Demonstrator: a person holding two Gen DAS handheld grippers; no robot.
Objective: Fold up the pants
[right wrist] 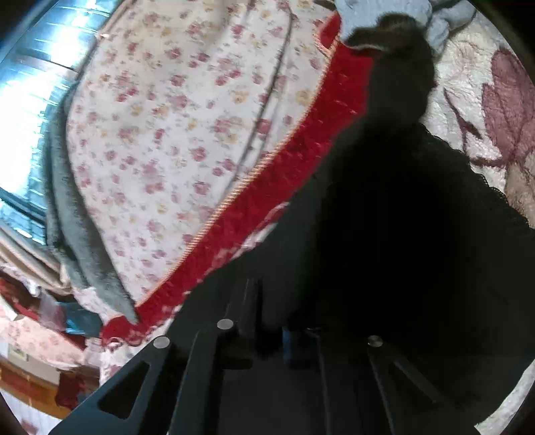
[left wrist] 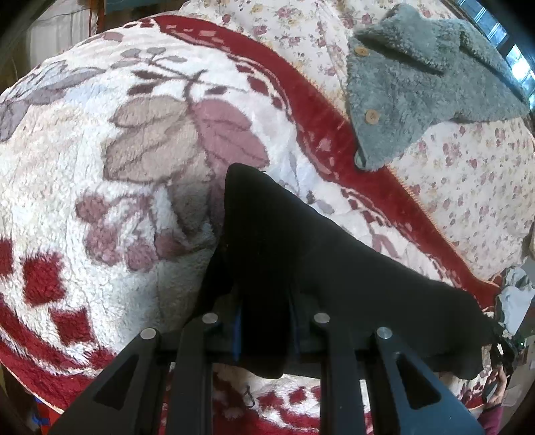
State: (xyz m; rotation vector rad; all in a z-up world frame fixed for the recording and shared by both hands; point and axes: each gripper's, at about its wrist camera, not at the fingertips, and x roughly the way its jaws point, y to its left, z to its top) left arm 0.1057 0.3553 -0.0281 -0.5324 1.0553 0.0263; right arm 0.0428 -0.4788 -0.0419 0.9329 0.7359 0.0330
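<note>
The black pants (left wrist: 301, 241) hang over a fluffy white and red floral blanket (left wrist: 117, 167). My left gripper (left wrist: 265, 301) is shut on a raised fold of them, and the cloth covers its fingertips. From there the fabric stretches down to the right edge of the left wrist view. In the right wrist view the black pants (right wrist: 401, 234) fill the right half and show a lace-trimmed edge. They drape over my right gripper (right wrist: 271, 321), which is shut on the dark cloth. Its fingertips are hard to make out.
A grey fleece jacket (left wrist: 418, 83) with wooden buttons lies at the back right on a small-flowered quilt (left wrist: 468, 174). The blanket's red border (right wrist: 301, 167) runs diagonally beside the quilt (right wrist: 184, 134). Pale blue cloth (right wrist: 384, 13) lies at the far end. A bright window is at the left.
</note>
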